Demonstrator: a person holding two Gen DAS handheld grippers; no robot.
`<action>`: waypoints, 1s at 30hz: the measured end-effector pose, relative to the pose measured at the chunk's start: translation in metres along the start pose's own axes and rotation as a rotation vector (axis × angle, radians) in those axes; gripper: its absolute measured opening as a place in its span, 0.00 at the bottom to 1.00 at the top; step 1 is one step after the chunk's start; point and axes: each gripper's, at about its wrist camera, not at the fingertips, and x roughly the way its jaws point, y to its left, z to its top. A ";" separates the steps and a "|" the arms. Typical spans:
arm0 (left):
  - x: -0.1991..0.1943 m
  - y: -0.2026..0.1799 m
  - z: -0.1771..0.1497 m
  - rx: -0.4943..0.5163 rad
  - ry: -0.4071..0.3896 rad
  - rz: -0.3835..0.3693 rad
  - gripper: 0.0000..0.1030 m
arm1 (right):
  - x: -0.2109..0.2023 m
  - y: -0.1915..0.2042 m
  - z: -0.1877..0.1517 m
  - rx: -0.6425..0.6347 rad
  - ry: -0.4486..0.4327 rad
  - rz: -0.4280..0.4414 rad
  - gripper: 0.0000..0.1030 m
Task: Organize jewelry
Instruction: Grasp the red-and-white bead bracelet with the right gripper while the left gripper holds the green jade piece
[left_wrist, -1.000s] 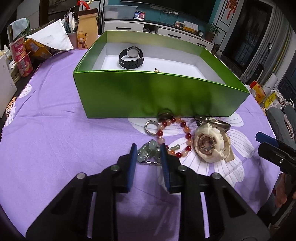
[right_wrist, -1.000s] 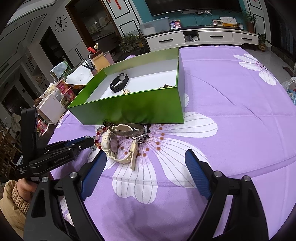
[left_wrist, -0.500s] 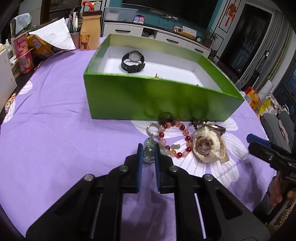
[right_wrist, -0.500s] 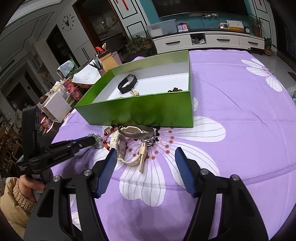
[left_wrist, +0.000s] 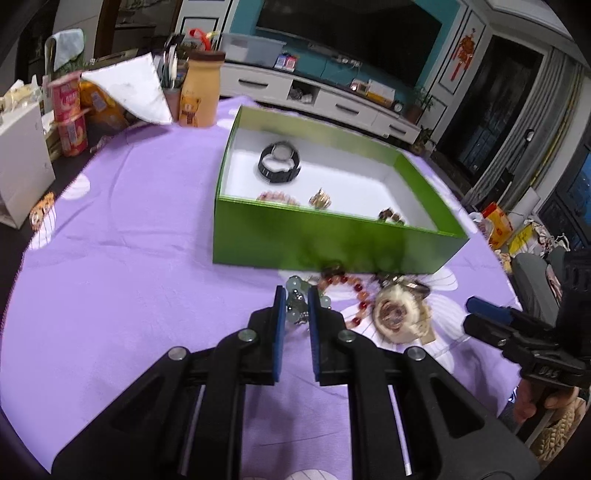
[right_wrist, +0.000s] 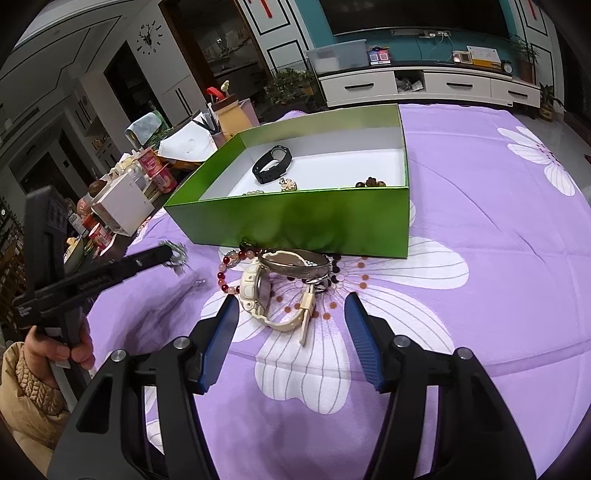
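Fingers (left_wrist: 279, 314) of left gripper (left_wrist: 294, 301) pinch pale-green bead bracelet (left_wrist: 293, 295), partly hidden, above table (left_wrist: 129, 258) | right gripper (right_wrist: 291, 314) fingers closing, nothing pressed, cream watch (right_wrist: 258, 291) just ahead; green box (right_wrist: 314, 218) behind

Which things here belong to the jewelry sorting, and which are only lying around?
Belong: green box; black watch; cream watch; red bead bracelet; metal bangle; pale green bead bracelet in left claw.

Lying around: snack cups; bear-print bag; white carton.
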 end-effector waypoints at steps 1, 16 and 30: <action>0.001 -0.003 0.001 0.028 0.008 0.016 0.11 | 0.000 0.001 0.000 -0.001 -0.001 0.002 0.59; -0.010 0.022 0.001 -0.046 -0.016 0.048 0.11 | 0.039 0.075 0.004 -0.247 0.077 0.122 0.47; -0.020 0.051 -0.002 -0.112 -0.037 0.060 0.11 | 0.107 0.102 0.015 -0.461 0.186 -0.017 0.26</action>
